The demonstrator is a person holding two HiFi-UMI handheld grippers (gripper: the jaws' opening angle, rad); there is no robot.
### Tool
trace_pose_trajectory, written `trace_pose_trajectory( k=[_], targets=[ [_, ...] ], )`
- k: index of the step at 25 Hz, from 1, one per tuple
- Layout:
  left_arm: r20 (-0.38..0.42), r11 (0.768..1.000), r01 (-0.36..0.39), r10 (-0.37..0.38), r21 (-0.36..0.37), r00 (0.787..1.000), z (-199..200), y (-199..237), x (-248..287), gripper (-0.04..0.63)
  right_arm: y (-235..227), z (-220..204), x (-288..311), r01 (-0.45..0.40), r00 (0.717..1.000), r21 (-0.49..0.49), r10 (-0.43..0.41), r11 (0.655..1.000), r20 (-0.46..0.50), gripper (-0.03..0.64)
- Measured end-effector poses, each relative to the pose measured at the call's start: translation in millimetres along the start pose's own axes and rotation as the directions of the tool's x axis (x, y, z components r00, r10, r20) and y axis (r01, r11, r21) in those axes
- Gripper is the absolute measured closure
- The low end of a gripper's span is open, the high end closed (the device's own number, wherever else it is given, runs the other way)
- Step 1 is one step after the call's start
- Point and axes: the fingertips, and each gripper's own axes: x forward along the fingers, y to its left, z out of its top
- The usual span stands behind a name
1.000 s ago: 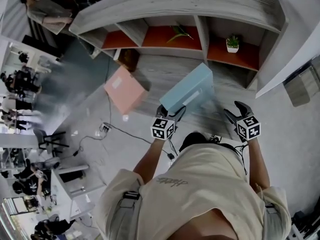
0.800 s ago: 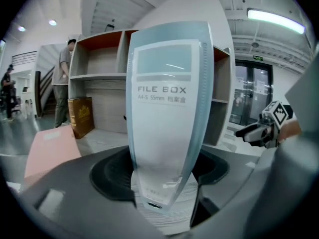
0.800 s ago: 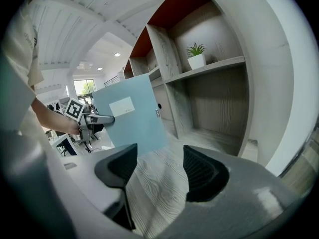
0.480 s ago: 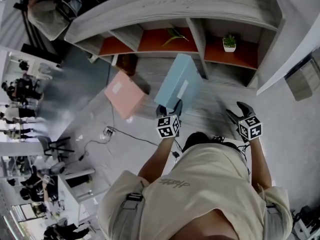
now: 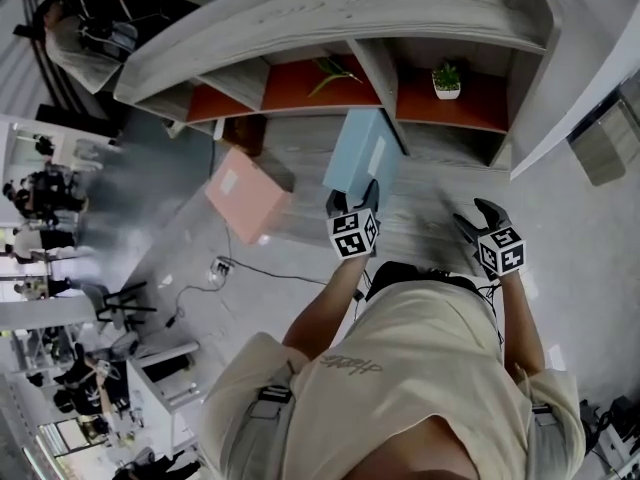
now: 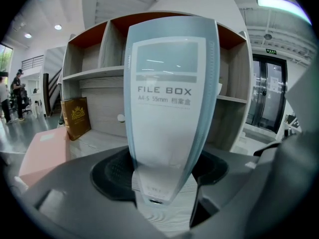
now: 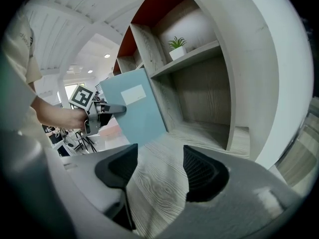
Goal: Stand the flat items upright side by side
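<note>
The left hand-held gripper (image 5: 353,198) (image 6: 159,171) pinches the lower end of a pale blue file box (image 5: 358,153) (image 6: 172,93) (image 7: 134,111), one jaw on each broad face. The box is held in front of the shelf unit (image 5: 330,8), over the wood-grain tabletop (image 5: 420,218) (image 7: 154,183); whether its bottom edge touches the surface cannot be told. Its long axis is upright, and its narrow spine faces the left hand-held gripper. The spine carries a blank panel near the top. Below that it reads "FILE BOX", with a smaller line beginning "A4" and ending in Chinese characters. One broad face, bearing a blank white label, is turned toward the right hand-held gripper (image 5: 475,218) (image 7: 159,171), whose jaws are spread with only tabletop between them. A pink file box (image 5: 245,193) (image 6: 45,151) lies on its broad face at the left, well apart from the blue one. A brown box with a gold emblem (image 6: 76,117) stands by the shelf. A potted plant (image 5: 446,80) (image 7: 177,47) occupies a right-hand compartment.
</note>
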Motion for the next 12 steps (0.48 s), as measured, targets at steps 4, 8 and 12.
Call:
trace_pose_trajectory(
  k=[4,8,12],
  targets=[
    [-0.007,1.000,0.020,-0.020,0.014,1.000,7.2,-19.8,11.5,0.275,-3.6,-2.4,-1.4,0.004,1.000,0.017,-0.004,1.000,-0.002,0.336],
    [-0.011,0.999,0.034,-0.034,0.022,0.999,13.5,-28.4,22.1,0.283,-7.5,-4.6,-1.6,0.003,1.000,0.027,-0.003,1.000,-0.008,0.336],
    [-0.007,0.998,0.050,-0.049,0.032,0.999,19.8,-29.1,34.5,0.287,-14.0,-5.6,1.7,0.001,1.000,0.037,-0.001,0.999,-0.009,0.336]
  ],
)
